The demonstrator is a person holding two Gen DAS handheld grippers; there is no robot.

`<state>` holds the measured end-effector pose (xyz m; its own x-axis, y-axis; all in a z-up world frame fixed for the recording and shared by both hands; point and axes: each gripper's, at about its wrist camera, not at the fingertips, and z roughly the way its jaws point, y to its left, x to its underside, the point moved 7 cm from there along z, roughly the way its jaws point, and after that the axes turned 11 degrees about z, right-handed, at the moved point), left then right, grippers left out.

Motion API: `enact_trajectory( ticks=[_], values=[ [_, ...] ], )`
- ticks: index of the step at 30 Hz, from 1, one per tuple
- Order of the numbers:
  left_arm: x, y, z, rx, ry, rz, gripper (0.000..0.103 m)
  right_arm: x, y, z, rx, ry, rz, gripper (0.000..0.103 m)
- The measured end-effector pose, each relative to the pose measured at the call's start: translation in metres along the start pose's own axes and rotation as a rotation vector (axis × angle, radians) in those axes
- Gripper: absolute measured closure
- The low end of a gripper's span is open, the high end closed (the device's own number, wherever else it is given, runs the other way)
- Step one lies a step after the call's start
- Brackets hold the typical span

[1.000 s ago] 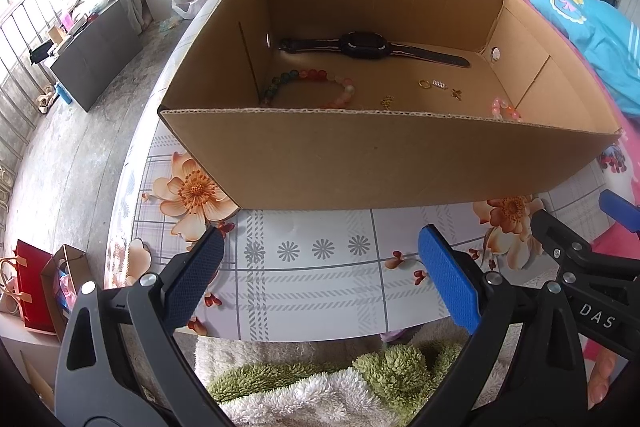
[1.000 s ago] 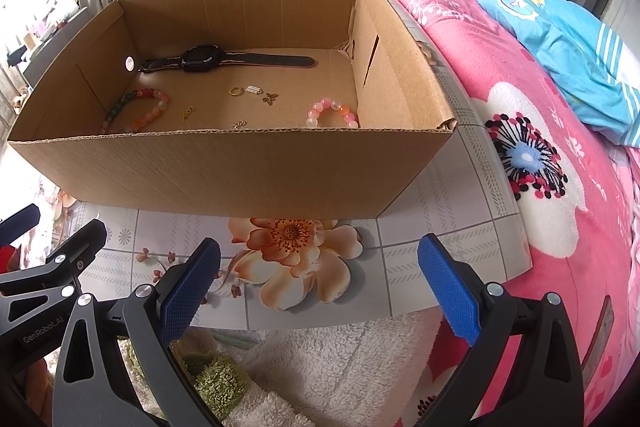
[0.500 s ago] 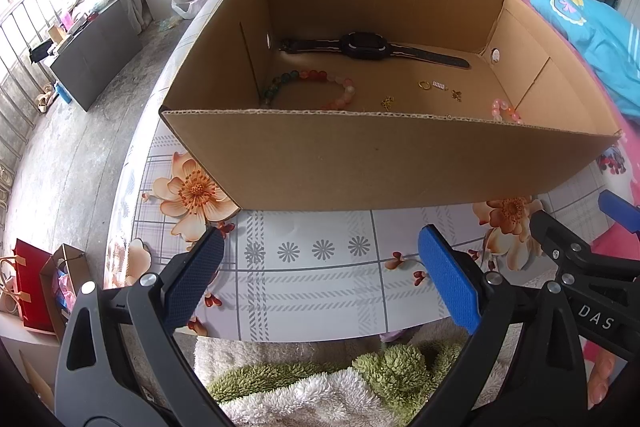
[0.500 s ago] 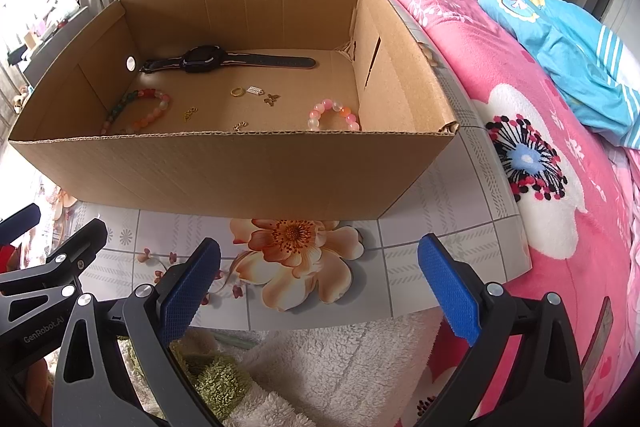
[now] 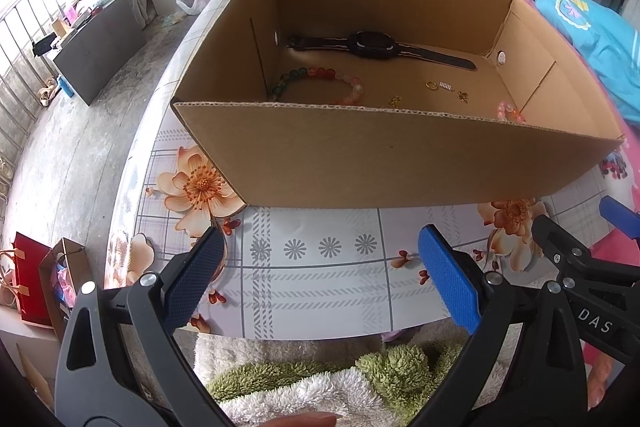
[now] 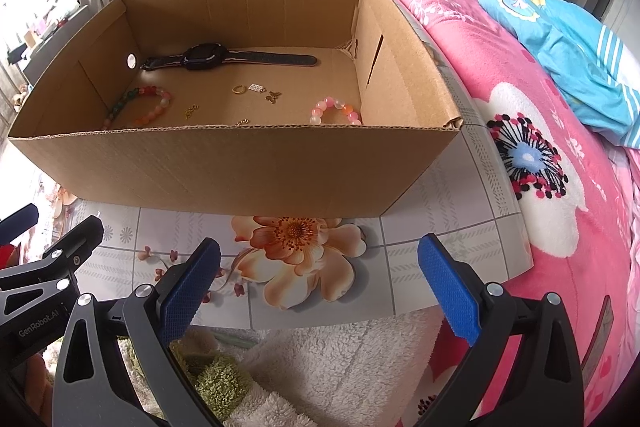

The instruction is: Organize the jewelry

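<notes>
Floral tabletop (image 6: 404,251) carries the cardboard box (image 6: 224,167) holding watch (image 6: 208,57) and bracelets; both my left gripper (image 5: 320,279) and right gripper (image 6: 320,279) gape wide, so clear the near wall before descending.

"DAS" marks the right gripper (image 5: 592,315); "GenRobot.AI" the left gripper (image 6: 36,325).

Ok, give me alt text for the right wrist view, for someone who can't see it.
An open cardboard box on a floral tabletop holds a black watch, a multicolour bead bracelet, a pink bead bracelet and small gold pieces. The open right hand-held gripper is in front of the box, empty; a pink blanket lies to the right.
</notes>
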<state>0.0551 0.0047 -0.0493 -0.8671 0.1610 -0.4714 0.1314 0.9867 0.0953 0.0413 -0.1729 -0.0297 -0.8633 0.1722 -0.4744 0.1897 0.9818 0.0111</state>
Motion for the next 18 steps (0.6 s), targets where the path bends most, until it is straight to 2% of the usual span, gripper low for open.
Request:
enact_trajectory(
  ticks=[18],
  values=[
    [-0.0013,-0.0019,-0.0008,-0.004,0.001,0.005,0.009,0.002,-0.0017,0.0012,-0.003,0.004,0.006,0.007]
  ],
)
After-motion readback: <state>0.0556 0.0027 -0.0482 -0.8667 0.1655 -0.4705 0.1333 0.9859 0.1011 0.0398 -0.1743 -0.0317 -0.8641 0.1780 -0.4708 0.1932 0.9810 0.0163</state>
